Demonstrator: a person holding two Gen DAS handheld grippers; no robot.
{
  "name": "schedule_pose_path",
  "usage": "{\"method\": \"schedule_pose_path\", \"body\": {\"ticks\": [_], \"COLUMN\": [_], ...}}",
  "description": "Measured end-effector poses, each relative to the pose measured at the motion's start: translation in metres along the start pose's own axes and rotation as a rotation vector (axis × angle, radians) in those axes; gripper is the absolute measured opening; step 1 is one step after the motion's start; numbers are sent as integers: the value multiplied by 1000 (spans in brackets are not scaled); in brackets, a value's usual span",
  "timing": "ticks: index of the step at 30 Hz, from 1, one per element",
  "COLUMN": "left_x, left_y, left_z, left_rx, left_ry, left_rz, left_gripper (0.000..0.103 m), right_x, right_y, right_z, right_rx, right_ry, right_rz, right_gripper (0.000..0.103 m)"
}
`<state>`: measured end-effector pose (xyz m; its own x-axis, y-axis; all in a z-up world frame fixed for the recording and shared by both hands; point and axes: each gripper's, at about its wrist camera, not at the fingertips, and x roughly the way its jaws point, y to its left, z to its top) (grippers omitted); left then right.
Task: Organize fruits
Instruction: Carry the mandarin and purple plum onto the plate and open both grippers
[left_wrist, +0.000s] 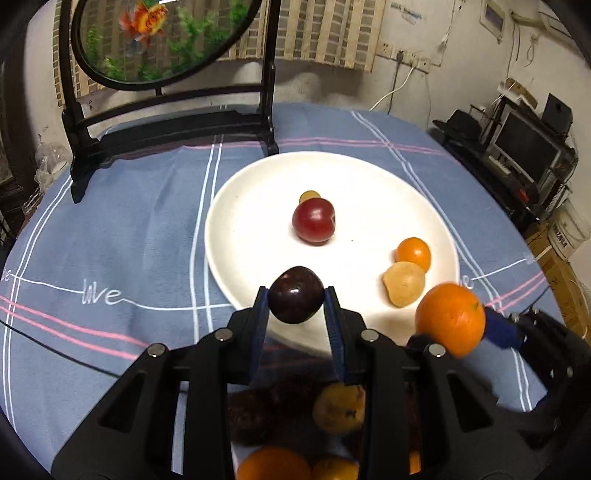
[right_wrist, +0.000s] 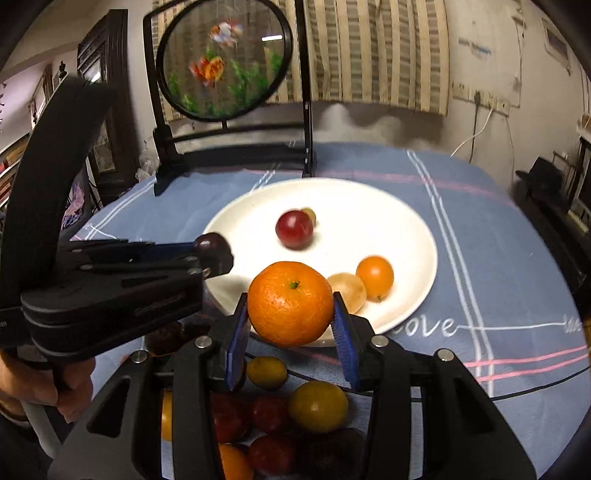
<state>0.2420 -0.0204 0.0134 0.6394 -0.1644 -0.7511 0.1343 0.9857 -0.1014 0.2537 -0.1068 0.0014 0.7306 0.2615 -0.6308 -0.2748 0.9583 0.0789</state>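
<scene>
My left gripper (left_wrist: 296, 295) is clenched on a dark plum (left_wrist: 295, 294), its blue pads pressed to either side of the fruit, which hangs above the near edge of the white plate (left_wrist: 243, 236). My right gripper (right_wrist: 291, 314) grips a large orange (right_wrist: 290, 303) the same way, also over the plate's near edge, just right of the left one.

On the plate a red plum (left_wrist: 314, 220) sits near the centre with a small yellowish fruit (left_wrist: 309, 195) touching it on the far side. Toward the plate's right edge a small orange fruit (left_wrist: 413, 253) rests against a pale yellow fruit (left_wrist: 403, 283).

Below both grippers, at the table's near edge, lies a heap of mixed fruit (right_wrist: 295, 417) (red, yellow and orange pieces, partly hidden by the gripper frames).

The plate stands on a blue tablecloth (left_wrist: 129, 240) crossed with white and pink stripes and script lettering. At the table's far left corner stands a dark wooden stand carrying a round goldfish panel (left_wrist: 159, 33). Behind it hangs a striped curtain (right_wrist: 373, 51), and a worn white wall (left_wrist: 461, 44) carries sockets and cables. To the right, off the table, a dark shelf holds a monitor (left_wrist: 524, 144).
</scene>
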Motion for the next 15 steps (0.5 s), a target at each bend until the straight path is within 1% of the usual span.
{"method": "schedule_pose_path", "body": {"ticks": [4, 5, 7, 8, 9, 10, 11, 12, 15], "left_x": [16, 17, 15, 12, 6, 1, -6, -12, -25], "left_y": [6, 8, 9, 8, 7, 7, 8, 9, 13], "left_z": [-1, -3, -4, -4, -3, -3, -3, -2, -4], "left_rx": [-38, -48, -49, -41, -30, -31, -35, -36, -52], "left_ry": [24, 25, 5, -2, -21, -42, -73, -88, -83], "left_rz": [7, 7, -13, -12, 11, 31, 40, 33, 2], "left_gripper": [32, 34, 46, 62, 83, 86, 86, 86, 86], "right_x": [5, 7, 13, 15, 18, 17, 15, 11, -1], "right_y": [-4, -6, -6, -7, -7, -7, -8, -9, -13], "right_z": [3, 4, 5, 4, 4, 3, 3, 4, 3], "right_rx": [8, 15, 12, 7, 4, 6, 10, 16, 27], "right_ry": [0, 1, 20, 33, 45, 39, 26, 8, -14], "right_rz": [10, 16, 25, 29, 29, 24, 17, 18, 36], "right_gripper": [44, 44, 44, 44, 49, 51, 55, 59, 60]}}
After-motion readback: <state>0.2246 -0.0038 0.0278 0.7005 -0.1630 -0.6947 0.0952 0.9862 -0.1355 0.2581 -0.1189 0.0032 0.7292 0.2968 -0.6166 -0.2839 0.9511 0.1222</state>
